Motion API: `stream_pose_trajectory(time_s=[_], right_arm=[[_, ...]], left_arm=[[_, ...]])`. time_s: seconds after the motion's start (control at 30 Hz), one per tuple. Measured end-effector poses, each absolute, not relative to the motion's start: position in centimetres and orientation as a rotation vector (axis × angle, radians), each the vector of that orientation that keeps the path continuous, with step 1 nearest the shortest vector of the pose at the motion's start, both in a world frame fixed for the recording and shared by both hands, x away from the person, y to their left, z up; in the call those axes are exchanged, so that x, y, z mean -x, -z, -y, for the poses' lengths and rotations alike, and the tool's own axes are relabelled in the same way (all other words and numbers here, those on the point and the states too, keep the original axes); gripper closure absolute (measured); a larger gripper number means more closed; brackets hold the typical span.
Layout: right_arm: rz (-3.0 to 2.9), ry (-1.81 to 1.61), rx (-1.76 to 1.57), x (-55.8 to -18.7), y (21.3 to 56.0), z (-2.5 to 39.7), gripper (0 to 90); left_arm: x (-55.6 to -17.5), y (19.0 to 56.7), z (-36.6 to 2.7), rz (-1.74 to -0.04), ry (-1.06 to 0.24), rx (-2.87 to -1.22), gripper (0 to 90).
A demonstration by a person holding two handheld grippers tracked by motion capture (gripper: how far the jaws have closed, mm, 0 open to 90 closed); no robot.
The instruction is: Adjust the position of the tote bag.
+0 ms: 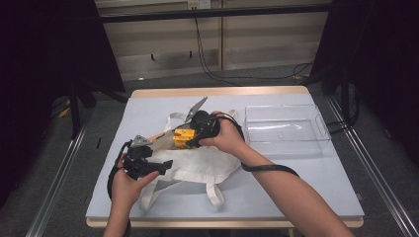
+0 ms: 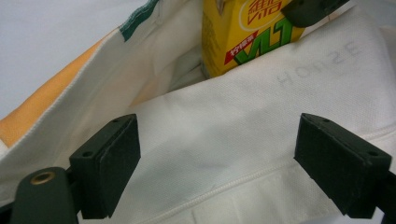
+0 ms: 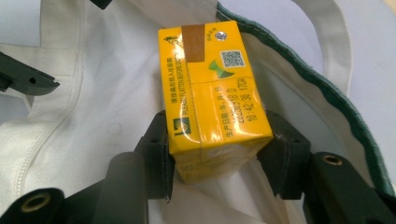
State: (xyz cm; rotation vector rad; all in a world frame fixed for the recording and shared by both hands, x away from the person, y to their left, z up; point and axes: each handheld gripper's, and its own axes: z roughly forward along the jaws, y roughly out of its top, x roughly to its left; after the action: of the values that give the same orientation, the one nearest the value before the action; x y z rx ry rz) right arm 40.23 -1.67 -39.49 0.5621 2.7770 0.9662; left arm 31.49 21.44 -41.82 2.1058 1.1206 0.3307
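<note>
Table (image 1: 306,177): pale blue, clear tray (image 1: 286,129) right | right gripper (image 3: 215,156) clamped yellow drink carton (image 3: 212,98) at white tote bag (image 1: 197,165) mouth | left gripper (image 2: 217,165) jaws spread over bag cloth.

The drink carton (image 1: 184,138) sits in the mouth of the tote bag (image 1: 197,165) at table (image 1: 148,106) centre; the plastic tray (image 1: 286,129) lies at three o'clock of it.

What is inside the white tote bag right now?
A yellow drink carton sits at the white tote bag's mouth, clamped by the right hand-held gripper. The bag's deeper interior is covered by fabric.
</note>
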Motion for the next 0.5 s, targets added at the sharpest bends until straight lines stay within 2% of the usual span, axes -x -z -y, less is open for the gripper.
stream_pose_trajectory(time_s=[0.5], right_arm=[[-2.75,-1.032,-0.621,-40.4,36.7,3.2,51.1]], left_arm=[[-31.5,41.8,-21.3,-1.115,-0.328,-2.118,14.3]])
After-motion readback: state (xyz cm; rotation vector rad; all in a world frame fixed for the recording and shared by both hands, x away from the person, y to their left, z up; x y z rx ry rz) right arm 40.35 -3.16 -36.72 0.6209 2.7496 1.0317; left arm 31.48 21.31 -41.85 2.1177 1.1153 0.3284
